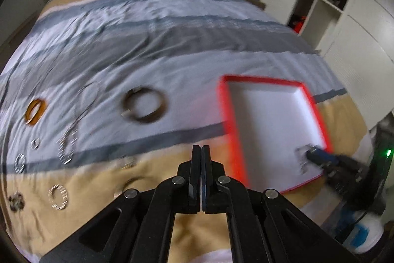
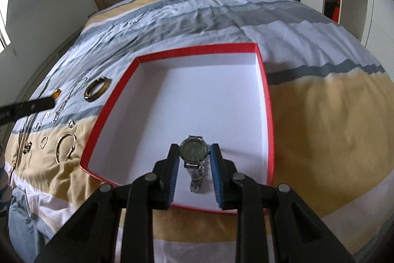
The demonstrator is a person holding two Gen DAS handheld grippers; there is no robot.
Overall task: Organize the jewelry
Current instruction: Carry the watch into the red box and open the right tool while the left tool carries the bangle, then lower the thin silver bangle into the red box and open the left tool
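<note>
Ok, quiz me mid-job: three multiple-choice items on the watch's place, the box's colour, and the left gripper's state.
1. Where is the watch?
A. on the quilt
B. inside the box
C. on the pillow

2. What colour is the box rim?
A. red
B. blue
C. green

3. How do the left gripper fingers stand?
A. wide apart
B. closed on a ring
C. shut, with nothing between them

Answers: 1 B, it sits over the white floor between the right gripper fingers; 2 A, red edge all round; 3 C, fingers meet with nothing between.
</note>
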